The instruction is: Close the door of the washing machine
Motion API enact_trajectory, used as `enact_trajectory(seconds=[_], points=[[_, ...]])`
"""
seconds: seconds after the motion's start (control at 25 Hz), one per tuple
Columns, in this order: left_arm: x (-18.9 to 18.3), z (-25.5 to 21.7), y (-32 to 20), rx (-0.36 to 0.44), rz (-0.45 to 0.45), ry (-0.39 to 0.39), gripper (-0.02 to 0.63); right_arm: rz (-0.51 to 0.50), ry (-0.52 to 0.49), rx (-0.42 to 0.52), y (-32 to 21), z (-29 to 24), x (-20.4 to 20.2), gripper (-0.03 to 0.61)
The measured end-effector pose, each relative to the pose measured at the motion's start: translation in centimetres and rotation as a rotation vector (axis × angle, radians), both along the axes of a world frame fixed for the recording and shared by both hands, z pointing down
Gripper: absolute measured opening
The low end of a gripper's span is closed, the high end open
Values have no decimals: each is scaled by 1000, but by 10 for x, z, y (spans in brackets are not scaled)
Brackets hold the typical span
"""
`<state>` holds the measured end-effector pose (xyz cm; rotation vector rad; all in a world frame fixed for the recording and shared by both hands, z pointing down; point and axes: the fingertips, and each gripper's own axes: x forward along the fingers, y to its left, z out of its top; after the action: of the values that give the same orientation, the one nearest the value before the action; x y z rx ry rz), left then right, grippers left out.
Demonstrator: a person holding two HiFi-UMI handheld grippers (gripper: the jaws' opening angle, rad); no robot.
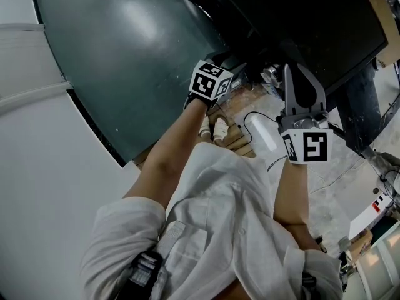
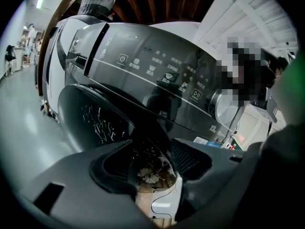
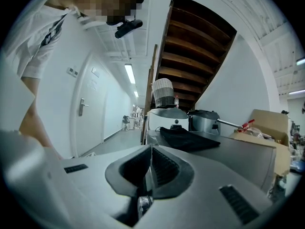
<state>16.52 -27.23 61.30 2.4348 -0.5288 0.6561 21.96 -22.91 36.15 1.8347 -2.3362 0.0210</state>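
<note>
The left gripper is held with its jaws apart. A dark curved edge, seemingly the rim of the washing machine door, is seen running through the gap, though contact cannot be confirmed from this angle. The door is found just below the glossy control panel of the washing machine. In the head view it is shown as a broad dark-green surface to the left of both grippers.

The right gripper is closed on nothing and is raised well apart from the door. Beyond it a grey top is seen. A black cloth, a steel pot with its contents hidden, and a cardboard box are set on it. A red-tipped item is seen sticking out of the box.
</note>
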Motion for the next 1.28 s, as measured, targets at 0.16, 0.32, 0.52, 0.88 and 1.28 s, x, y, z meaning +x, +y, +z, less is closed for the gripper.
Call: enact_trajectory(seconds=[0.16,0.32,0.52,0.88,1.28], points=[[0,2,0,2,-2,-8,250,-1,9,3,0,2,0,31],[0,2,0,1,4,-9,250,3,13,6,0,2,0,31],[-1,2,2,4,22,-3,250,10,12,6,1,2,1,31],[-17,-27,-2,58,34,16,250,16,5,5,0,5,2,31],[-84,-123,-25,200,-62,110,167,22,-19,-14,1,7,5,31]])
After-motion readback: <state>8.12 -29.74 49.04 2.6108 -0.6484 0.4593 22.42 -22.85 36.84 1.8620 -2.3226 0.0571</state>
